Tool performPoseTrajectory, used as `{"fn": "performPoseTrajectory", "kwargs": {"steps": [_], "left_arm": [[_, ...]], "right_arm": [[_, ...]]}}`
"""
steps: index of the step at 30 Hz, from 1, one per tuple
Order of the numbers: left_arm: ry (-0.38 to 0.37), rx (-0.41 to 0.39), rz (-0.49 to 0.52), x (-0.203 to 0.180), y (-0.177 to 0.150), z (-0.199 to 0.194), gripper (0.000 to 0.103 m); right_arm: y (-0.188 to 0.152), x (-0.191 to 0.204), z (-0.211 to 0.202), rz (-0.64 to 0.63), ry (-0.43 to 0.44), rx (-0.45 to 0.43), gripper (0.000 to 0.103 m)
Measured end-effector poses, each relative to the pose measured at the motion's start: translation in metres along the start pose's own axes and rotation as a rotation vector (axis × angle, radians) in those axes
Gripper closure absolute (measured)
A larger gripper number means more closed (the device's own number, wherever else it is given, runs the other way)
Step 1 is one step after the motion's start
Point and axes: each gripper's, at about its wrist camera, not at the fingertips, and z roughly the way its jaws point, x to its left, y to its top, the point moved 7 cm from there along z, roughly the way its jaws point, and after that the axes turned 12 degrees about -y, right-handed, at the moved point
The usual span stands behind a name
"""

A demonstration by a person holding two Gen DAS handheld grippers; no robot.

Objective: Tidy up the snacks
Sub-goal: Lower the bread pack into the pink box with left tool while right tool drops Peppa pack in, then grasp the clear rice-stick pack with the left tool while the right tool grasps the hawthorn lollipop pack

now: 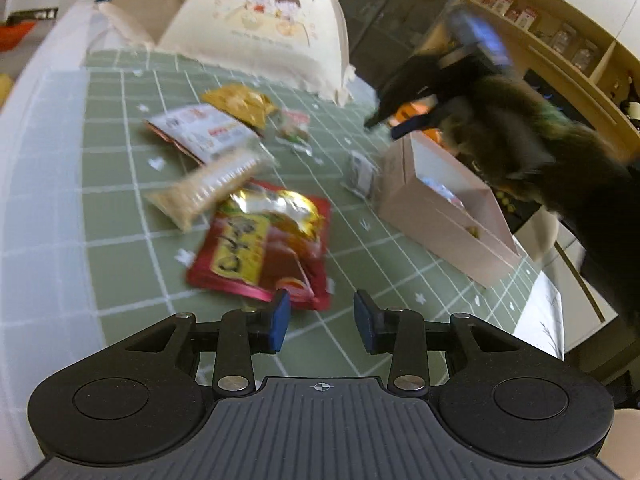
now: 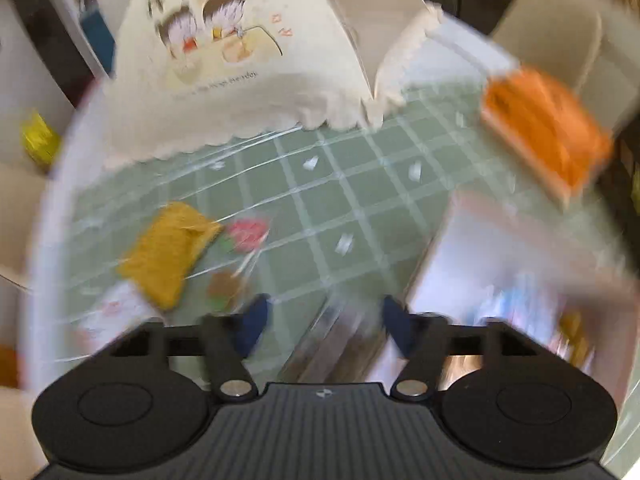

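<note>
My left gripper [image 1: 322, 320] is open and empty, just above the green checked tablecloth [image 1: 120, 264], next to a red and gold snack bag [image 1: 264, 244]. Beyond it lie a beige cracker pack [image 1: 204, 188], a white pack [image 1: 204, 130], a yellow bag [image 1: 242, 104] and a small pink sweet packet [image 1: 294, 124]. A pink box [image 1: 440, 216] holding snacks stands at the right. My right gripper [image 1: 384, 118] hovers over the box's far end; in its own blurred view it [image 2: 324, 324] is open and empty, above a small silver packet [image 2: 344, 340] beside the box [image 2: 480, 280]. The yellow bag [image 2: 168, 252] lies at its left.
A cream mesh food cover [image 1: 260, 28] with a cartoon print stands at the back of the table. An orange packet [image 2: 548, 128] sits at the far right by the box. Wooden shelves [image 1: 560, 40] stand beyond the table. The table's white edge [image 1: 36, 200] runs along the left.
</note>
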Motion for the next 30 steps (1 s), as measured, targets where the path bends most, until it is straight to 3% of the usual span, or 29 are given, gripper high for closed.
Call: {"fn": "performPoseTrajectory", "kwargs": {"steps": [2,5,9,13,16,18,20,22,24,25,28,29,30], "left_arm": [[0.007,-0.021,0.011,0.003,0.004,-0.007,0.063],[0.013,-0.037,-0.008,0.011,0.007,-0.013,0.063],[0.015,-0.041,-0.045,0.022,0.010,-0.014,0.063],[0.003,-0.045,-0.063,0.029,0.017,-0.014,0.063],[-0.002,-0.037,-0.061,0.033,0.024,-0.010,0.063],[-0.001,-0.032,-0.063,0.035,0.026,-0.008,0.063],[0.003,-0.023,-0.065,0.039,0.026,-0.006,0.063],[0.010,-0.016,-0.068,0.041,0.024,-0.006,0.063],[0.014,-0.007,-0.071,0.043,0.022,-0.006,0.063],[0.017,0.001,-0.069,0.043,0.021,-0.006,0.063],[0.021,0.023,-0.045,0.037,0.016,-0.006,0.063],[0.021,0.029,-0.034,0.035,0.015,-0.006,0.063],[0.021,0.033,-0.028,0.033,0.013,-0.006,0.063]], "right_arm": [[0.011,0.016,0.024,-0.125,-0.128,0.006,0.085],[0.014,0.029,0.057,-0.244,-0.259,0.038,0.090],[0.001,0.039,0.067,-0.372,-0.322,0.034,0.094],[-0.034,0.045,0.045,-0.397,-0.233,0.104,0.094],[-0.076,0.064,0.011,-0.493,-0.019,0.167,0.092],[-0.087,0.078,-0.008,-0.513,0.096,0.160,0.092],[-0.078,0.089,-0.013,-0.456,0.124,0.116,0.087],[-0.057,0.096,-0.004,-0.346,0.102,0.062,0.072],[-0.034,0.095,0.013,-0.168,0.035,0.015,0.047],[-0.022,0.091,0.025,-0.072,0.005,0.009,0.045],[-0.005,0.085,0.048,0.090,0.030,0.010,0.043],[-0.002,0.085,0.049,0.085,0.053,0.010,0.048],[-0.003,0.088,0.047,0.048,0.060,0.012,0.070]]}}
